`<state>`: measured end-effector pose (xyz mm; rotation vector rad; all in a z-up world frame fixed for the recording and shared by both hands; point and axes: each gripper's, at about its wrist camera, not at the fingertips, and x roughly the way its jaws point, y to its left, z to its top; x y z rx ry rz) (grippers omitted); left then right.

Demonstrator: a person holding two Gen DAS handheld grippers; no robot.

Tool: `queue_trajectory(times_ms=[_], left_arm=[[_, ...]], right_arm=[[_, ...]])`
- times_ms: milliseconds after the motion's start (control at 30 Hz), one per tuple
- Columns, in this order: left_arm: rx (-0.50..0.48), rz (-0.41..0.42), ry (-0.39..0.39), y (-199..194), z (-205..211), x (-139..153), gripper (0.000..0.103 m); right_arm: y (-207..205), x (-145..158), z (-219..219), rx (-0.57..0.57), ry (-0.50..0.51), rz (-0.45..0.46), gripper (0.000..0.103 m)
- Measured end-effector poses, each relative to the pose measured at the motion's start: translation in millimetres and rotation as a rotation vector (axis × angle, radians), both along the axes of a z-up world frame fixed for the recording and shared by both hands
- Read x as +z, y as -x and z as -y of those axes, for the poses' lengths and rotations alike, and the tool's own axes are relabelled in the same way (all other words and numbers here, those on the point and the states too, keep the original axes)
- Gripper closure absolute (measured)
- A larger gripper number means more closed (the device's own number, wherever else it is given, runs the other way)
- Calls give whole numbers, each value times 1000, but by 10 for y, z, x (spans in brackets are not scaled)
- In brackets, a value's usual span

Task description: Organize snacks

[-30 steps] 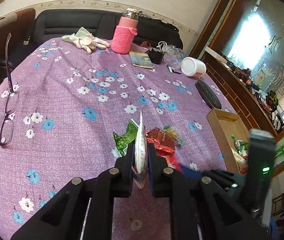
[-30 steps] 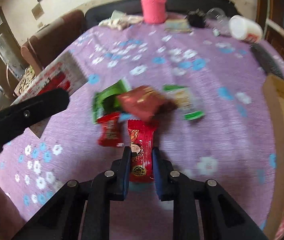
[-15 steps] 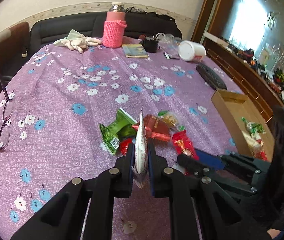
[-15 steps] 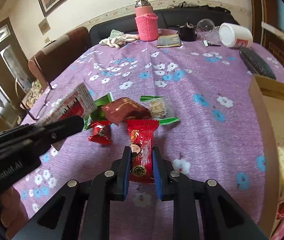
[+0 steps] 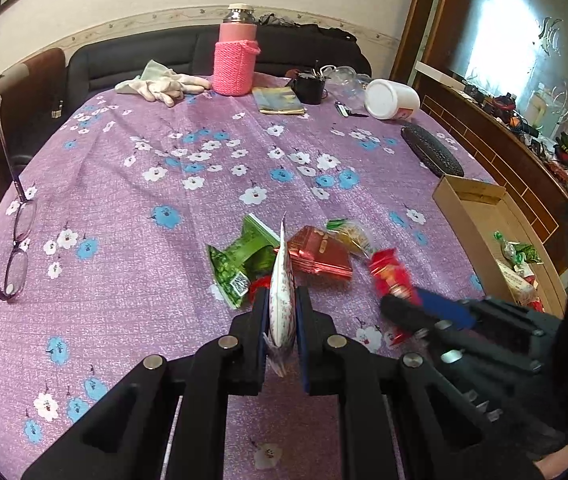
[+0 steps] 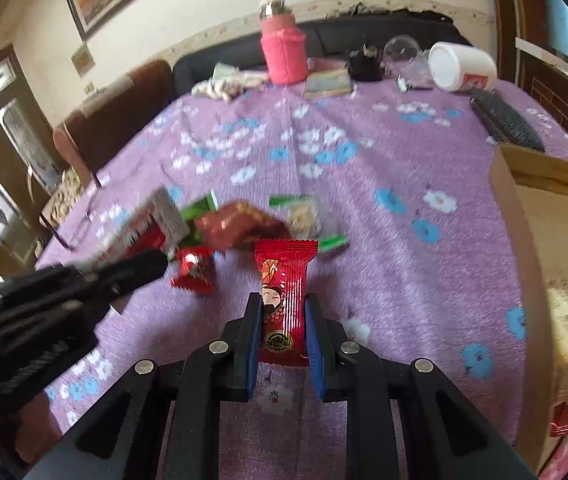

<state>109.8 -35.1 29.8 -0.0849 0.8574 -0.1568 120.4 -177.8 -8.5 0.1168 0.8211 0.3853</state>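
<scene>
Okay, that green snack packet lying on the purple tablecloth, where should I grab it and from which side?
Take the green packet by its near crimped end, the one with the square code, coming from the open tablecloth on its left. It lies flat and that end sticks out free, while its right side is crowded by the dark red packet, so the tongs would likely snag there.

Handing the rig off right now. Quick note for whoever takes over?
Left gripper: shut on a white packet, held edge-up.
Right gripper: shut on a red packet.
Loose pile mid-cloth: green packet, dark red pack, clear pack, small red candy.
Box at the table's right edge already holds some snacks.
Left: box both held packets, then the pile.
</scene>
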Motion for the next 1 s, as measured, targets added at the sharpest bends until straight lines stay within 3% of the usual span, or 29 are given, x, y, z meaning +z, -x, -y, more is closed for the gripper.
queue_trajectory(times_ms=[367, 700, 1000], left_arm=[[5, 56, -59, 67, 100, 53, 91], [74, 200, -232, 182, 220, 145, 91], [73, 279, -297, 278, 308, 211, 91]], right_arm=[[14, 111, 143, -42, -70, 50, 81], [83, 194, 165, -44, -72, 98, 81], [125, 253, 218, -63, -80, 118, 81]])
